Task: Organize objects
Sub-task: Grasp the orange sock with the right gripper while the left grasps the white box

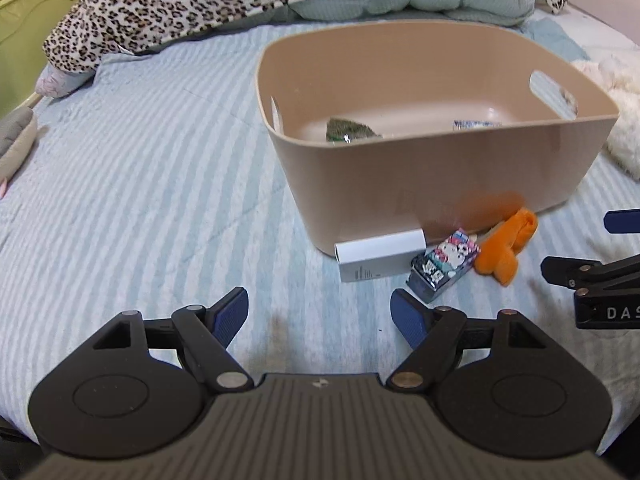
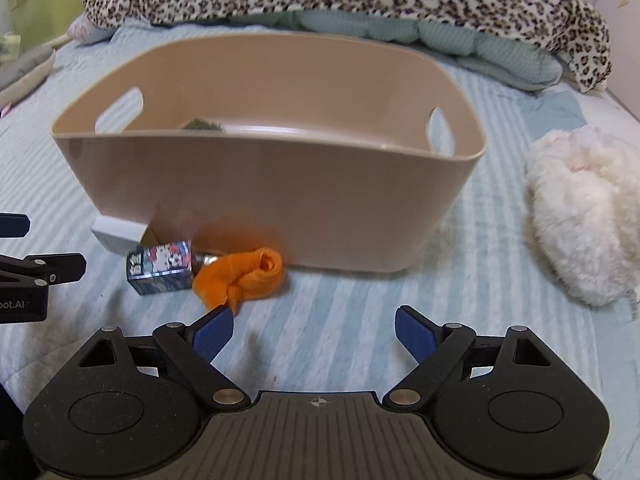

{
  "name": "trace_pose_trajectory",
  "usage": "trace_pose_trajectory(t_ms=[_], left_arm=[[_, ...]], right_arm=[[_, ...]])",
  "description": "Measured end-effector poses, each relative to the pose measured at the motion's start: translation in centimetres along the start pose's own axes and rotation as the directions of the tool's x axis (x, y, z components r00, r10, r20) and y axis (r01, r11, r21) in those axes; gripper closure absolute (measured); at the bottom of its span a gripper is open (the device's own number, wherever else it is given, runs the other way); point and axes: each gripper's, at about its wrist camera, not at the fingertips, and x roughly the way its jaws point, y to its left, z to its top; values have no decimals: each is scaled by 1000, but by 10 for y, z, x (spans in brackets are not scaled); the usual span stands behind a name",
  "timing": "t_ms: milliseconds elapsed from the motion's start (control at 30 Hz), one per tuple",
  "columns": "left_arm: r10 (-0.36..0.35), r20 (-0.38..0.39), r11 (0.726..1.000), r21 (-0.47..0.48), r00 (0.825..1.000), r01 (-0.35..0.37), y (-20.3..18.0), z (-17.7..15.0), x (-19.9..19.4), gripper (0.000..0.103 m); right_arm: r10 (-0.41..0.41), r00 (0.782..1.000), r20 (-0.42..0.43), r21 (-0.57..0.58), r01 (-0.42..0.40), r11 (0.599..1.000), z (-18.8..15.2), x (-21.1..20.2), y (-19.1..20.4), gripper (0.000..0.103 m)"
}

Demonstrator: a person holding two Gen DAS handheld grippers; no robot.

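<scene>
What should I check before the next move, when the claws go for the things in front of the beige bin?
1. Left claw empty, jaws apart: ok.
2. Right claw empty, jaws apart: ok.
3. White box, cartoon-printed box and orange cloth free on the striped bedspread: ok.
4. Space between the items for a clean pinch: not ok; they lie crowded together against the beige bin.
5. Room left in the bin: ok; only a green item and a printed packet show inside.
6. Claws clear of each other: ok.
</scene>
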Motion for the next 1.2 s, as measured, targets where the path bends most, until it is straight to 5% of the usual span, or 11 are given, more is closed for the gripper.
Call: trace_pose_trajectory(t_ms=[433, 867, 1100, 1200], left_arm=[[-84, -37, 995, -50, 996, 83, 1, 0, 31, 24], [-80, -18, 993, -83, 997, 78, -9, 13, 44, 24], [-94, 0, 988, -119, 996, 93, -10, 14, 46, 24], [-105, 7, 987, -121, 994, 105, -10, 12, 47, 32]], right_arm=[[50, 998, -40, -2, -50, 999, 1, 35, 16, 14], [98, 995, -25, 19, -98, 995, -3, 39, 14, 18], [145, 989, -21, 5, -145, 989, -7, 33, 11, 42], [155, 988, -17, -15, -155, 988, -12, 31, 12, 55]])
